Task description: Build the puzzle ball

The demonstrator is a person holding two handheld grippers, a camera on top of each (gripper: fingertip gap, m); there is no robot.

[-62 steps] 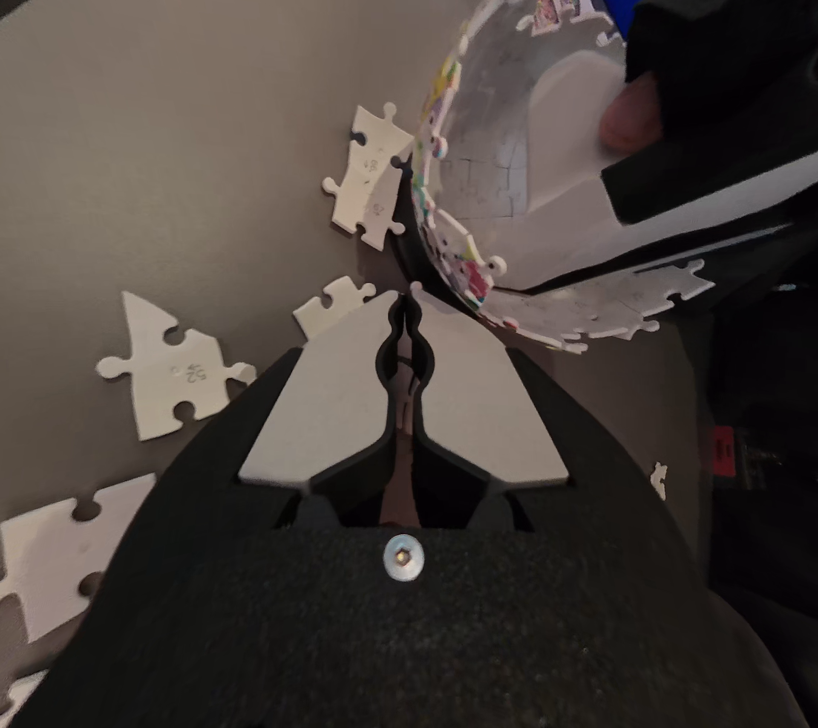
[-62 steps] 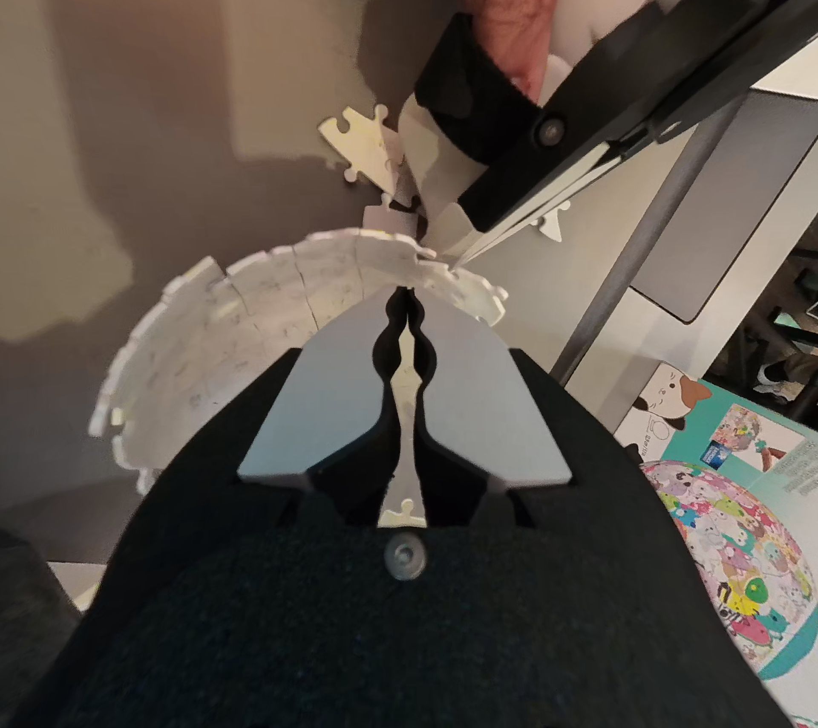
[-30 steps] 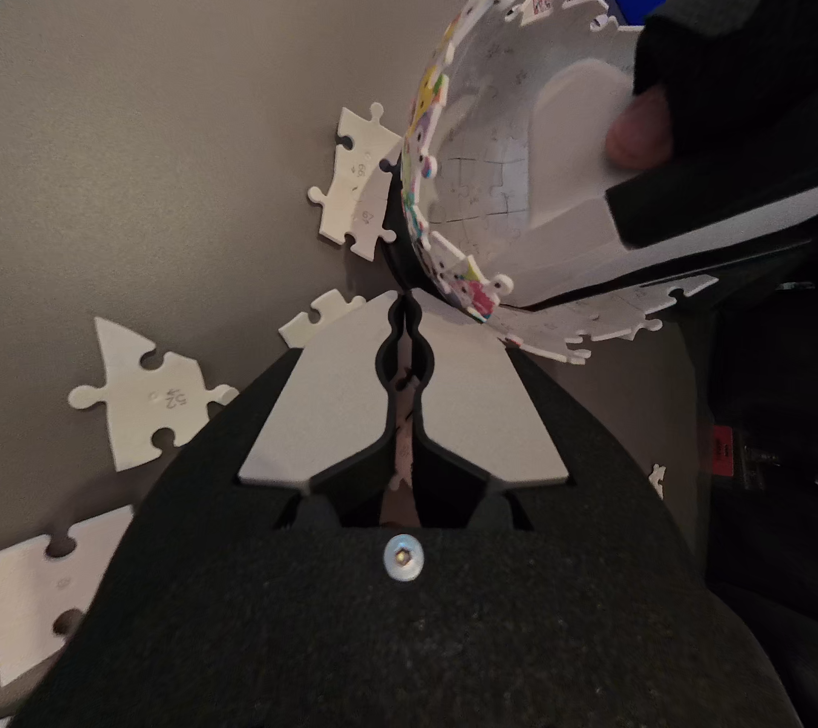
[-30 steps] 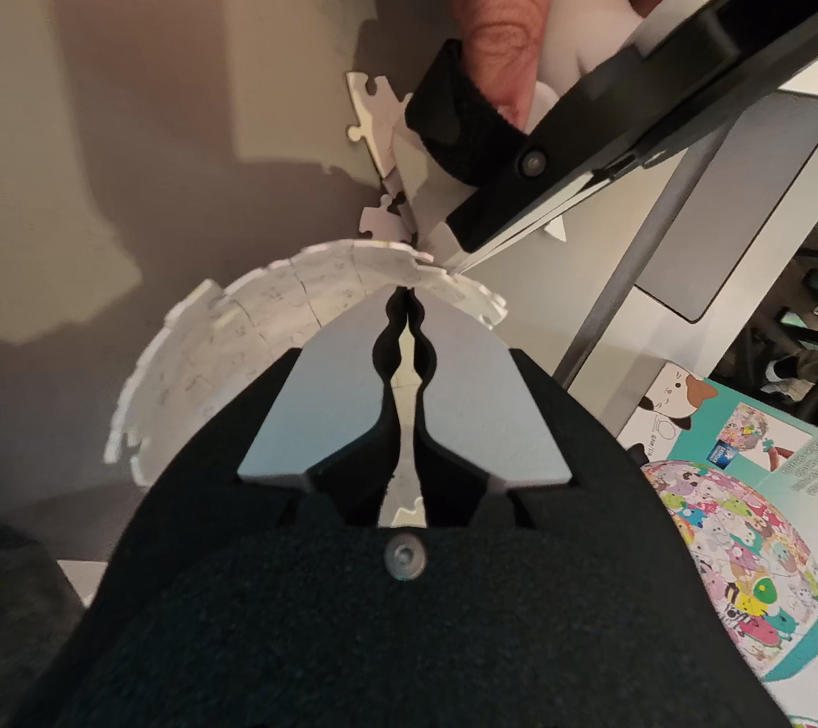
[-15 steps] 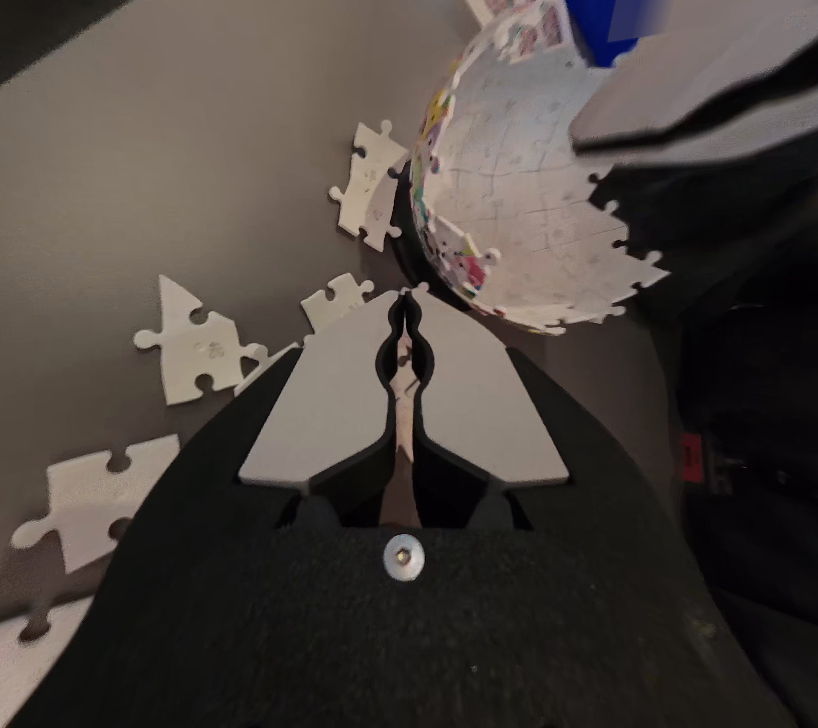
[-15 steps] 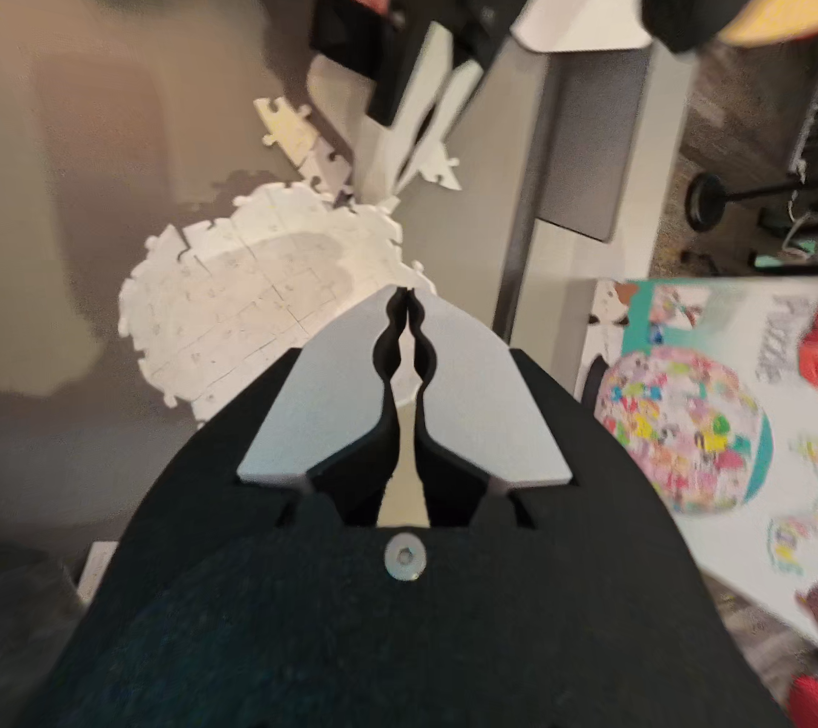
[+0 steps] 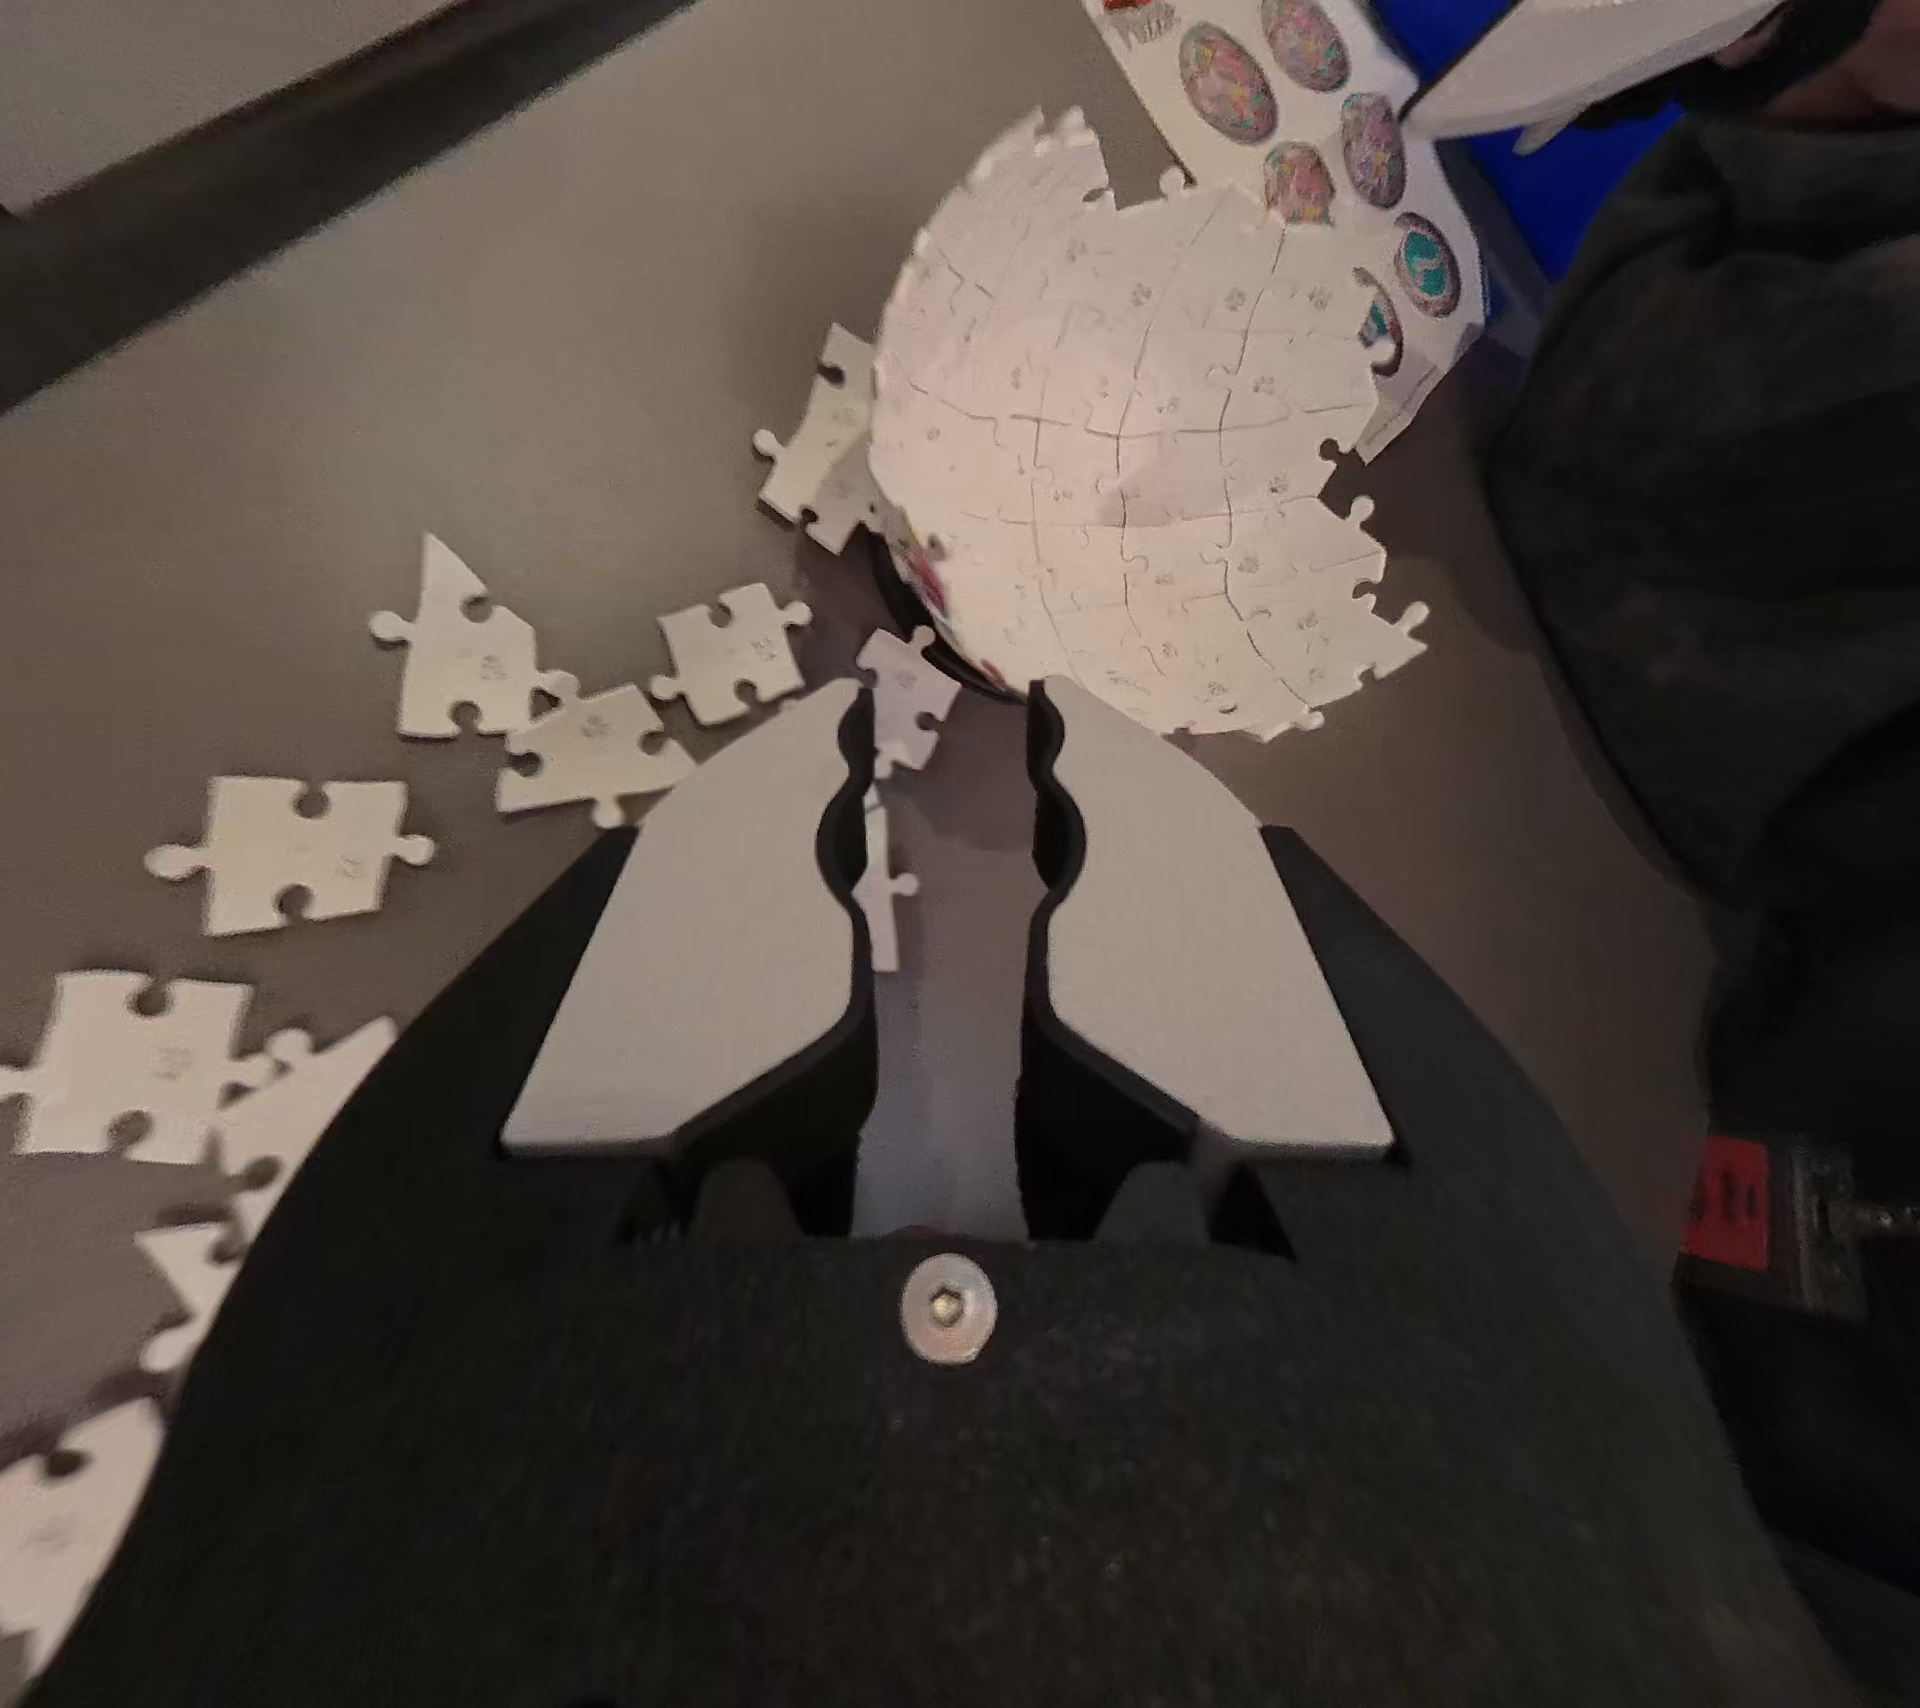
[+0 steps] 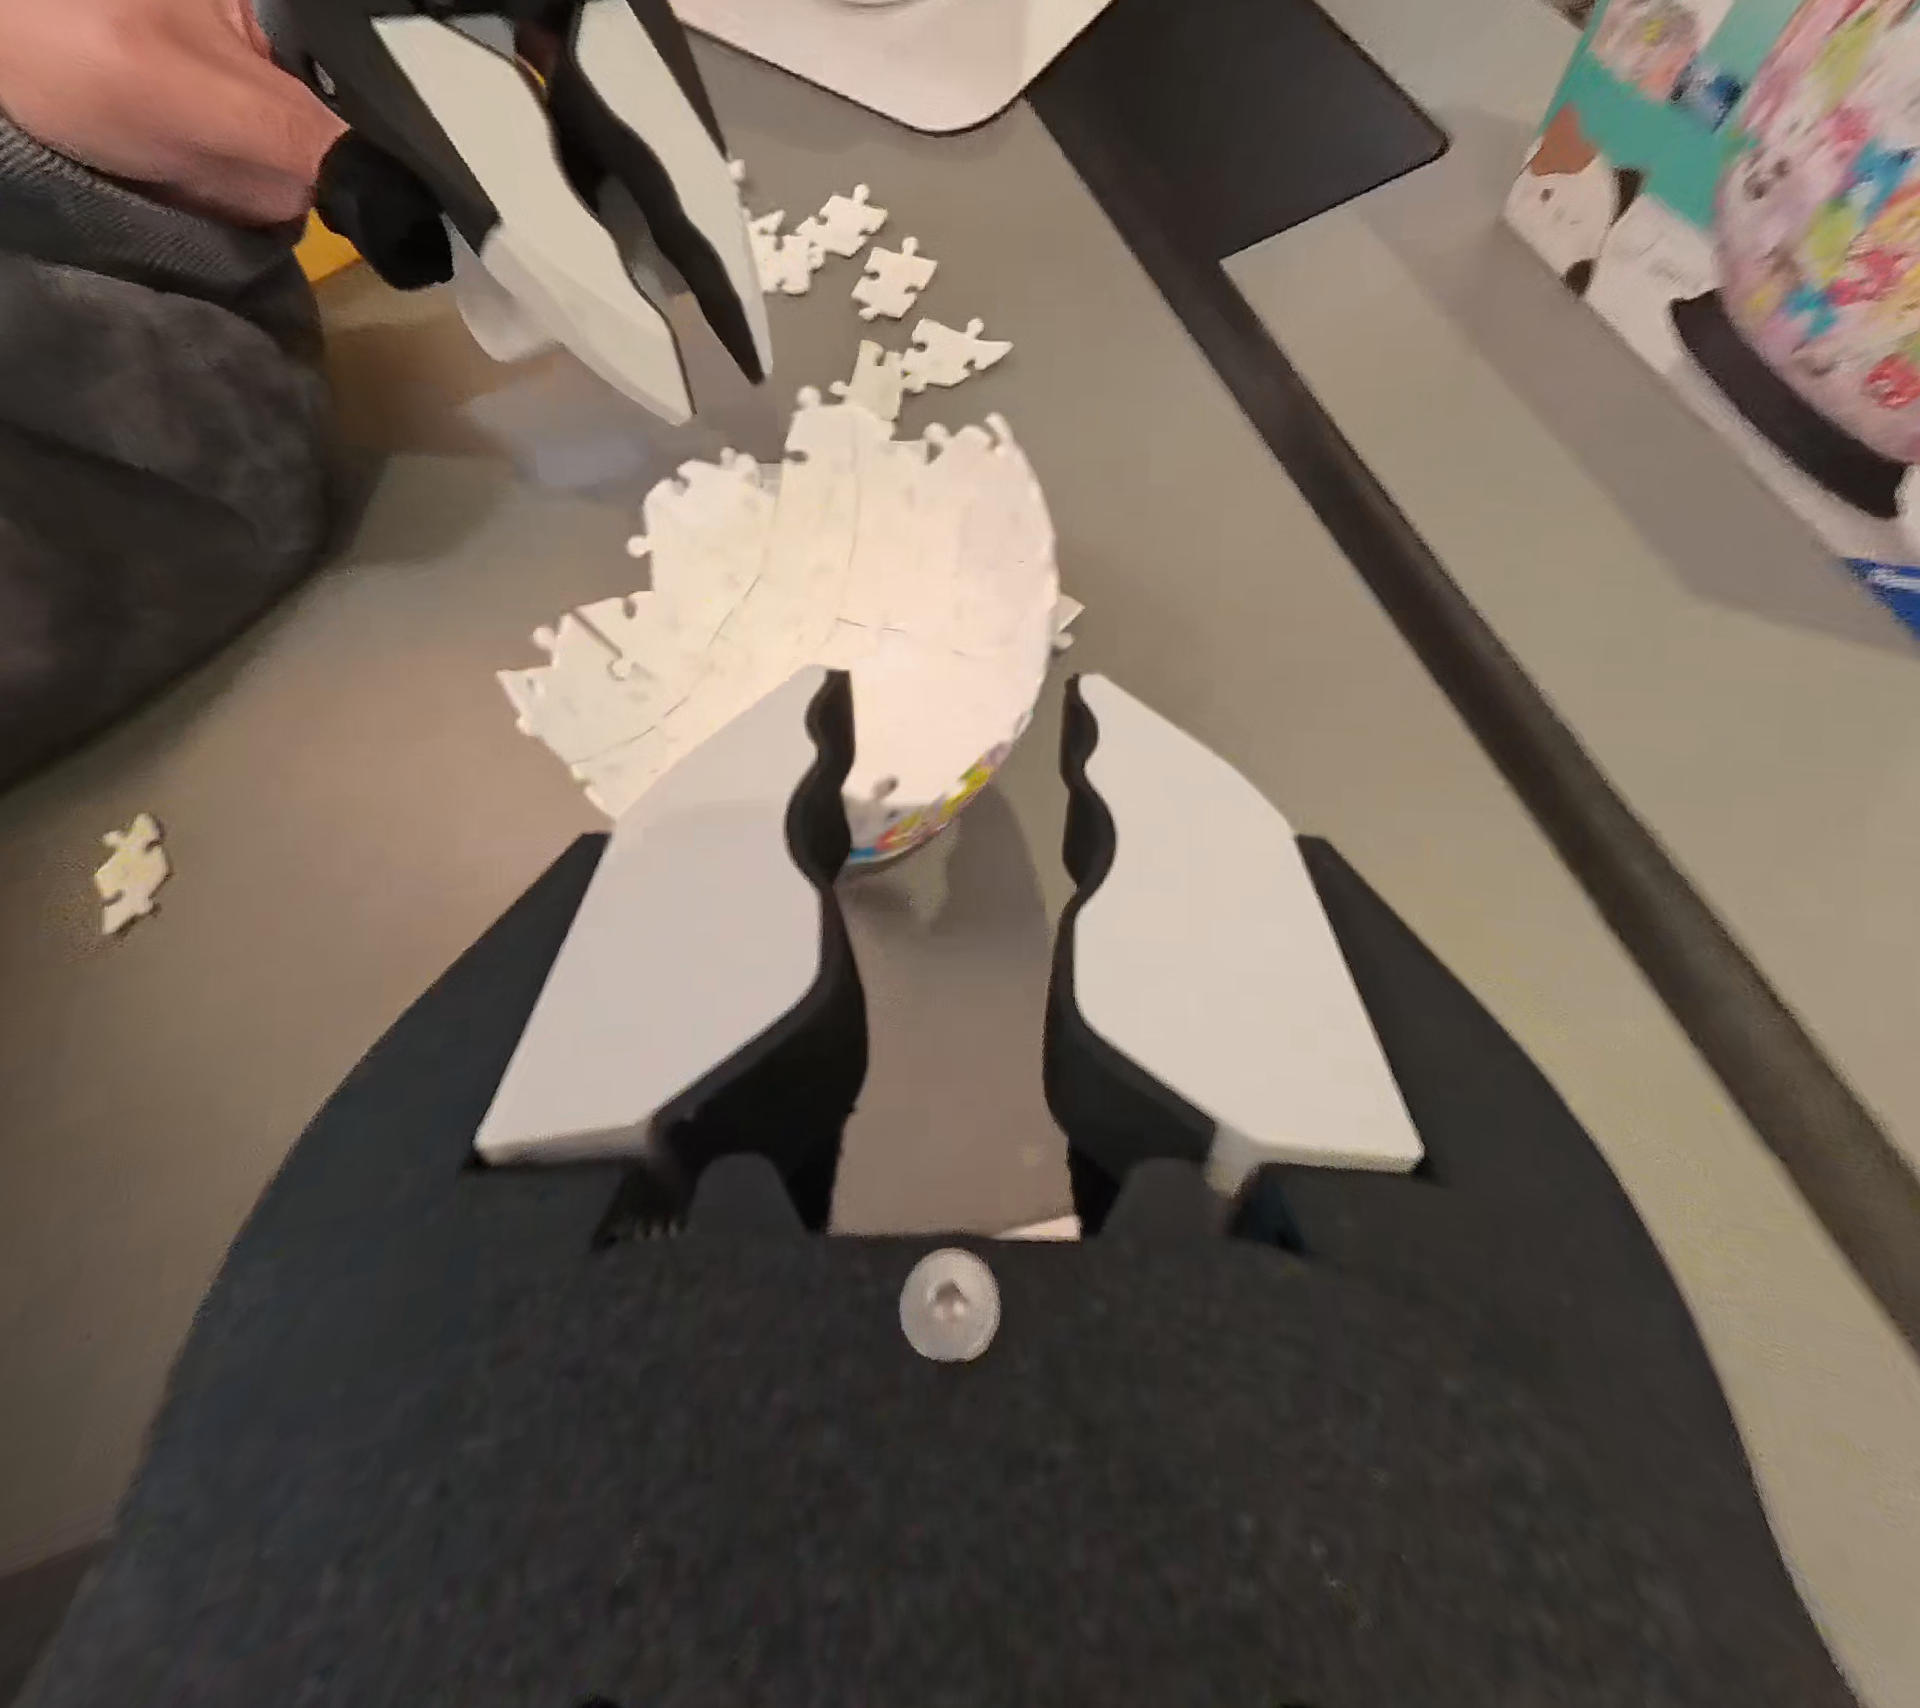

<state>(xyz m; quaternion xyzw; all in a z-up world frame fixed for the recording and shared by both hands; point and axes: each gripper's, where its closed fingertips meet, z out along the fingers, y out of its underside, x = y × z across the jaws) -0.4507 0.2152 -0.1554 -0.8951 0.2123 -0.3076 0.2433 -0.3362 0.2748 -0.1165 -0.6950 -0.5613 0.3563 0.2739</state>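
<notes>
Both tools have let go of the shell and pulled back and up since the earlier frames, when each was pressed together at its rim. Left tool (image 7: 945,708), now spread and empty, hangs just short of the shell (image 7: 1132,463); right tool (image 8: 951,697), likewise spread and empty, hovers over its near edge. The shell, a half-built puzzle ball, sits on the grey bench (image 7: 520,287) with its white inner face toward both cameras and its jagged open rim running from upper left to lower right in the left view. Loose pieces (image 7: 727,650) lie scattered to the left of the shell, on the left tool's side; one small piece (image 7: 904,702) lies between that tool's tips and the shell. By judgement the next pick falls to the left tool, which is nearer the pieces. A lone piece (image 8: 133,869) lies well apart on the right view's left edge. The printed box (image 8: 1766,131) and a leaflet (image 7: 1278,58) stand beyond. Hidden: the shell's printed outer face, save a coloured sliver, and whatever supports it beneath. Both views are slightly blurred.
</notes>
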